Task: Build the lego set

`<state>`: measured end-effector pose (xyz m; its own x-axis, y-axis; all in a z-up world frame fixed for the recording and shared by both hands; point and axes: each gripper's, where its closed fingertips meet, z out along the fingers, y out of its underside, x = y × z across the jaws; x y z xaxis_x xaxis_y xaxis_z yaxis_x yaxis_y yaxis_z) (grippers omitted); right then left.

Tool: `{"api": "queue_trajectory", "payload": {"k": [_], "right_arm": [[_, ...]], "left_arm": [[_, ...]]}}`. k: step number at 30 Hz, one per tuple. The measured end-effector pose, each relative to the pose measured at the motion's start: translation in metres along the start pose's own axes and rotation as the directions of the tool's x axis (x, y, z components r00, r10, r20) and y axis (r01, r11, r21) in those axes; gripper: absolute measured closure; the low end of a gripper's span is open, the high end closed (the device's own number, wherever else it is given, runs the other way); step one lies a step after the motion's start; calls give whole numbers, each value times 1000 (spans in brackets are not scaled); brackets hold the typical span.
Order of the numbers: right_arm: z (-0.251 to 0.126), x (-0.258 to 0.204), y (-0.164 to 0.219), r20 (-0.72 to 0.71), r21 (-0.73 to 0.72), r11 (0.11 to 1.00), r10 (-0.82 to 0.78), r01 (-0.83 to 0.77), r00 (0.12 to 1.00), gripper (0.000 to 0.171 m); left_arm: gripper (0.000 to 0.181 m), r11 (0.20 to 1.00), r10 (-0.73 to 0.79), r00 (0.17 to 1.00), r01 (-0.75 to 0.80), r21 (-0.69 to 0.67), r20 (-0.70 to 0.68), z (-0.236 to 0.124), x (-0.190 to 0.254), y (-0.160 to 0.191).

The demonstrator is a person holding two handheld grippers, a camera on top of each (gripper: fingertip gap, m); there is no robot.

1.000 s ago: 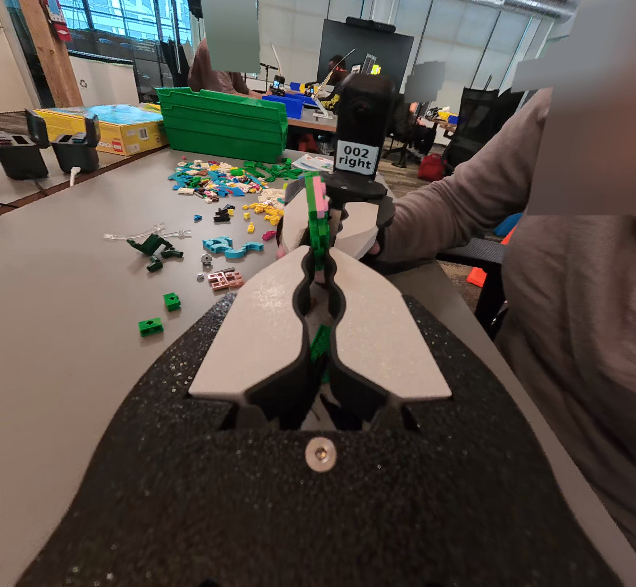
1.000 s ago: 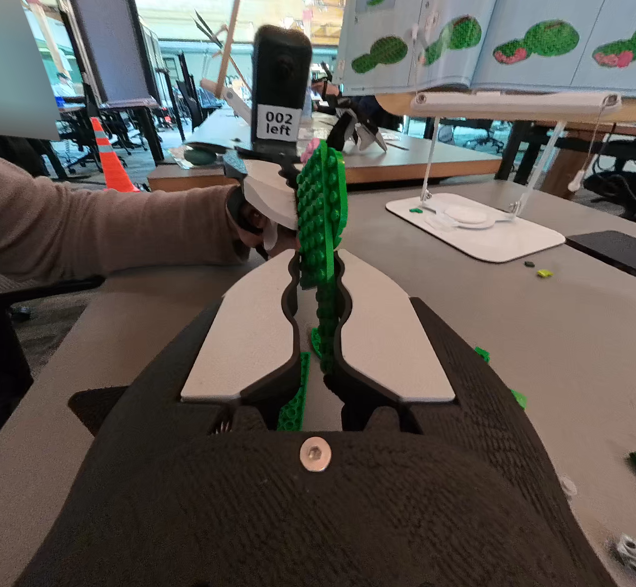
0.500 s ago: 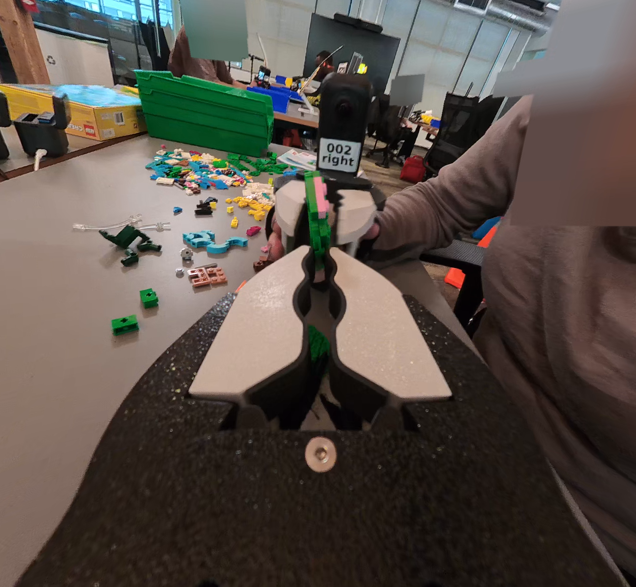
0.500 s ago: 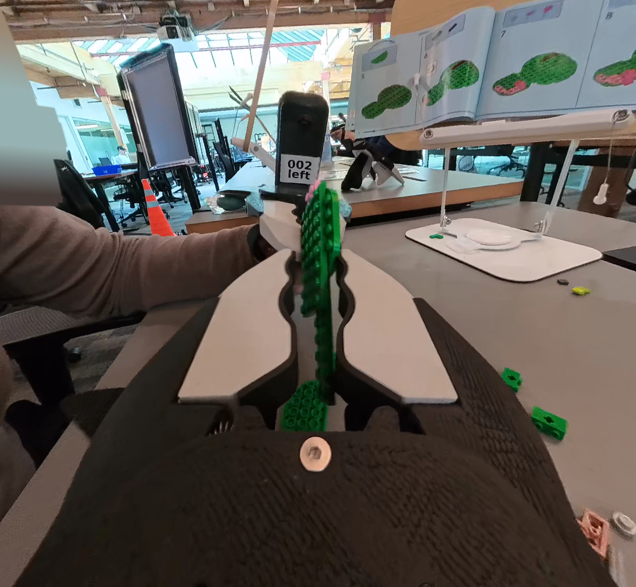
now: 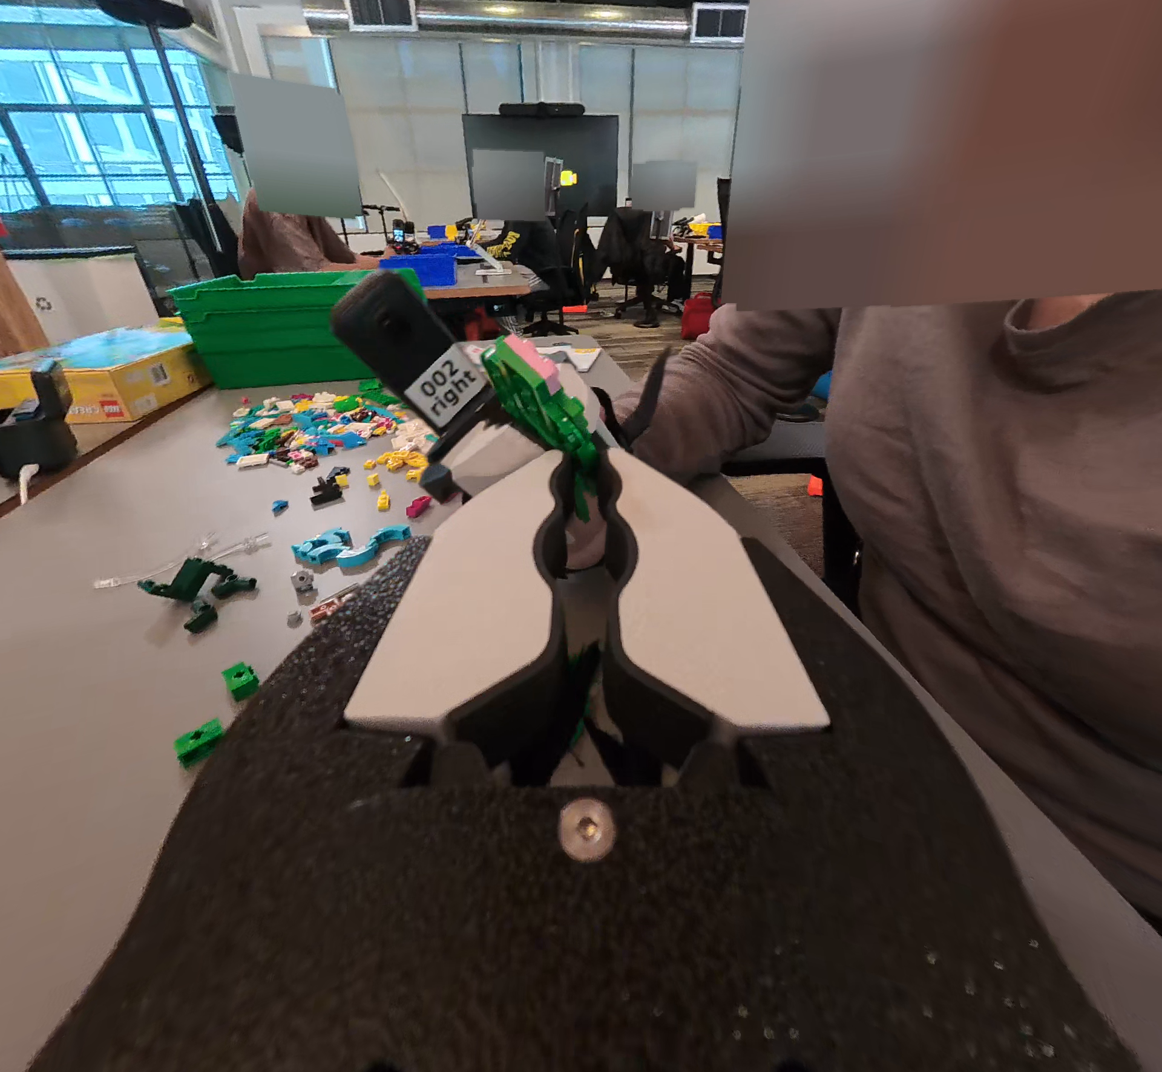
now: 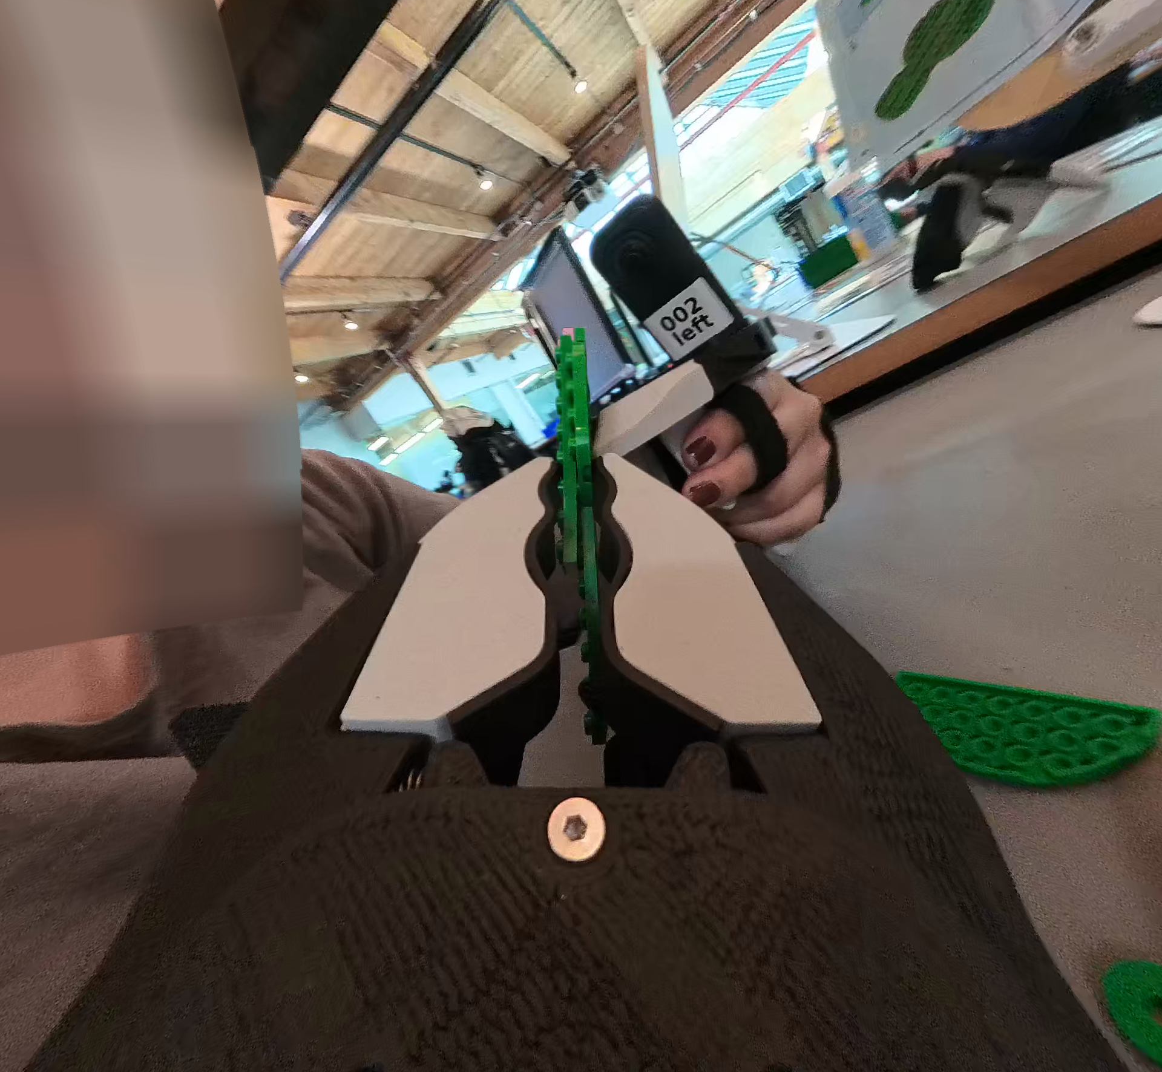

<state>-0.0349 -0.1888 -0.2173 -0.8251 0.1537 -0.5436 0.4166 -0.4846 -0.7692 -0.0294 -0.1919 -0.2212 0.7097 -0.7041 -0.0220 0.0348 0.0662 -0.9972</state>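
A green lego plate assembly with a pink piece on its top edge is held upright in the air between both grippers. My left gripper is shut on its lower edge, and green shows deeper between the fingers. My right gripper is shut on the same plate, seen edge-on. The two grippers face each other closely. In the left wrist view the right gripper's body leans to the left. In the right wrist view the left gripper is held by a hand.
A pile of loose coloured bricks, dark green parts and two small green bricks lie on the grey table. Green bins and a yellow box stand behind. Another green plate lies flat beside my right gripper. An instruction booklet stands beyond. Both grippers' tips are close together, under 4 cm apart.
Both grippers have tilted with the plate still held between them. The right wrist view now looks up at the ceiling, and a flat green plate on the table has come into view.
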Motion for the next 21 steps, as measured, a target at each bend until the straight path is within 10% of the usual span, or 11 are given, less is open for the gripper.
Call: {"api": "queue_trajectory", "payload": {"k": [11,16,21], "right_arm": [[-1,-10,3,155,-20,978,206,-206,966,162],[-9,17,-5,-125,-12,994,-113,113,986,152],[-27,53,-12,-428,-222,873,-488,435,761,120]], "left_arm": [[174,999,-30,998,32,29,-63,4,10,-3],[178,997,-10,991,20,-75,132,-4,-20,9],[177,913,279,876,-115,-390,393,-15,-55,30]]}}
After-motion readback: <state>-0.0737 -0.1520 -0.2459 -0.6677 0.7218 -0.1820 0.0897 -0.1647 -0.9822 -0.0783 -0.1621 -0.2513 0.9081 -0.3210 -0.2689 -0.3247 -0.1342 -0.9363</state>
